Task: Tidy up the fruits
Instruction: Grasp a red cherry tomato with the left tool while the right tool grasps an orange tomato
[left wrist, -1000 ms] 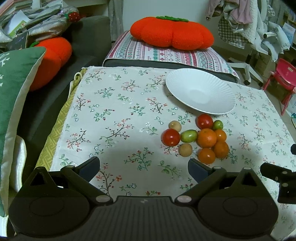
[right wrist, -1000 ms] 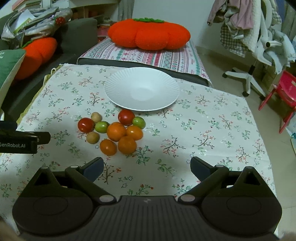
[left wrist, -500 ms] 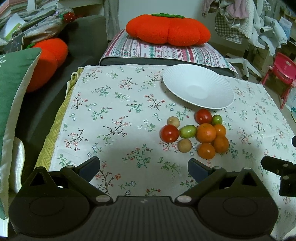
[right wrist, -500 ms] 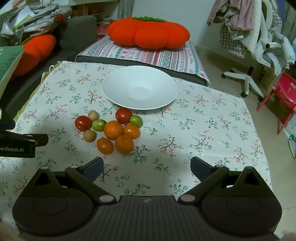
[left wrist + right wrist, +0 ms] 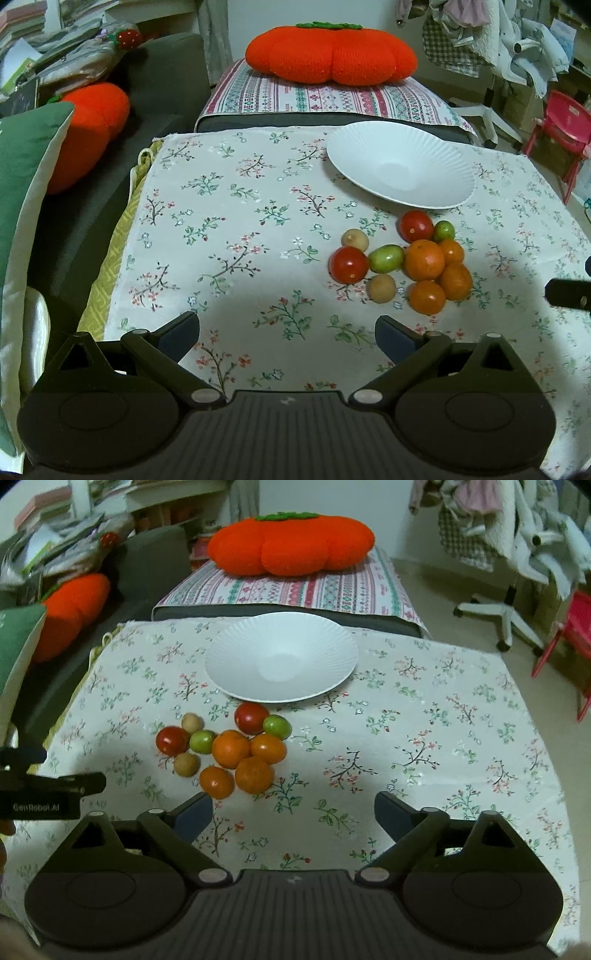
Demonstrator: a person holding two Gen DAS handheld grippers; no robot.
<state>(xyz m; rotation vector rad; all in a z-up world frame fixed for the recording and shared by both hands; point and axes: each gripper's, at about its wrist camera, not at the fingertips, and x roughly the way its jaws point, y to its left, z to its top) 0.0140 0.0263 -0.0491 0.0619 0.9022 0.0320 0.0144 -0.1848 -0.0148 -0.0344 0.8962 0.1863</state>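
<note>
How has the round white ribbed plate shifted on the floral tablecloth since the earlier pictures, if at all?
No. The round white ribbed plate sits by the same tablecloth sprigs, just behind the fruit cluster, as earlier.

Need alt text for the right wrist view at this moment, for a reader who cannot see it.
The open right gripper, nothing between its fingers, hovers over a floral tablecloth just short of a cluster of fruits: red, green, orange and tan. An empty white plate sits behind them, and the left gripper pokes in at the left edge.
</note>
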